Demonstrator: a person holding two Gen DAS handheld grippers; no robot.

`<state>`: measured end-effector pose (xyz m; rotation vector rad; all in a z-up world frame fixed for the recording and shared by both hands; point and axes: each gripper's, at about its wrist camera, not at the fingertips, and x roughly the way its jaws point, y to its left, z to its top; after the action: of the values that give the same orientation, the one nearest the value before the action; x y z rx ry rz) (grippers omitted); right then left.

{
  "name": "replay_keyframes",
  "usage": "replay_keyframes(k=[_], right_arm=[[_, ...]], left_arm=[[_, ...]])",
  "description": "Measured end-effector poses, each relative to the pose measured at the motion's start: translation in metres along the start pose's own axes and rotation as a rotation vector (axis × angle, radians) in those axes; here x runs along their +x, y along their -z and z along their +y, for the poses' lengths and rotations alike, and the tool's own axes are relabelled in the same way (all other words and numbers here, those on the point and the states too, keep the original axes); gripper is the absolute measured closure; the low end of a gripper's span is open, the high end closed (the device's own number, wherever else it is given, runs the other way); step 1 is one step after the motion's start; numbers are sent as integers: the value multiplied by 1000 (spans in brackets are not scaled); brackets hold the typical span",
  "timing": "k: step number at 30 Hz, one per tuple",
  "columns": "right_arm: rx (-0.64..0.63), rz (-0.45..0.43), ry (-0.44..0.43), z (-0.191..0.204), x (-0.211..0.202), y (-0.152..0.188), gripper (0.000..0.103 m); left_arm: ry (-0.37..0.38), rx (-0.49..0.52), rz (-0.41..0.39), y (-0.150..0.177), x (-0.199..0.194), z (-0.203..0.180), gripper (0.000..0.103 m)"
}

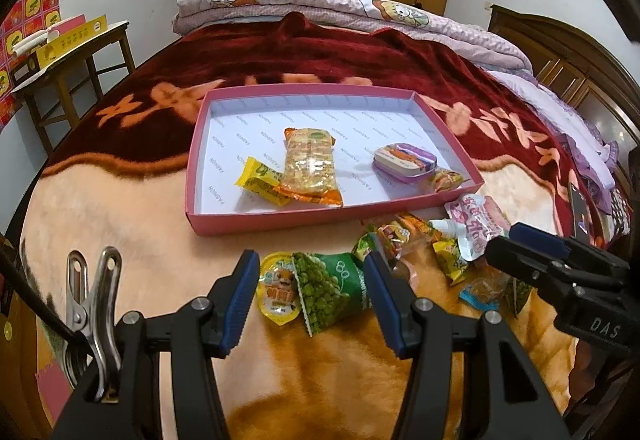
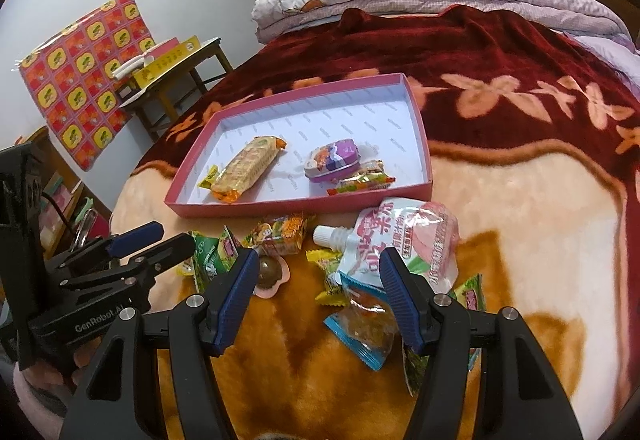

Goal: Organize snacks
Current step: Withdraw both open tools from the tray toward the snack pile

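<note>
A pink tray (image 1: 256, 220) (image 2: 280, 208) lies on the bed. In it are a cracker pack (image 1: 310, 163) (image 2: 248, 167), a yellow bar (image 1: 260, 179), a purple tin (image 1: 404, 161) (image 2: 332, 159) and a small candy pack (image 2: 362, 179). Loose snacks lie in front of it: a green pea bag (image 1: 332, 288), a yellow jelly cup (image 1: 278, 290), a pink drink pouch (image 1: 478, 226) (image 2: 404, 244), a blue candy bag (image 2: 364, 328) and a chocolate cup (image 2: 268, 274). My left gripper (image 1: 310, 300) is open over the pea bag. My right gripper (image 2: 318, 300) is open over the blue bag.
A red and peach blanket (image 2: 520, 199) covers the bed. A folded quilt (image 1: 320, 5) lies at the far end. A wooden side table (image 1: 68, 55) with yellow boxes stands at the left. A phone (image 1: 580, 211) lies at the right.
</note>
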<state>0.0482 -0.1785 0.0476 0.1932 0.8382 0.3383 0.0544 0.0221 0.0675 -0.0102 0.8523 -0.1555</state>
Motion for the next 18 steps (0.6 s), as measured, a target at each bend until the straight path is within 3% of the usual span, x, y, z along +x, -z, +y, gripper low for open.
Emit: replay_keyframes(k=[18], right_arm=[[39, 16, 41, -26, -3, 10, 39]], left_arm=[[-48, -10, 26, 12, 5, 9, 46]])
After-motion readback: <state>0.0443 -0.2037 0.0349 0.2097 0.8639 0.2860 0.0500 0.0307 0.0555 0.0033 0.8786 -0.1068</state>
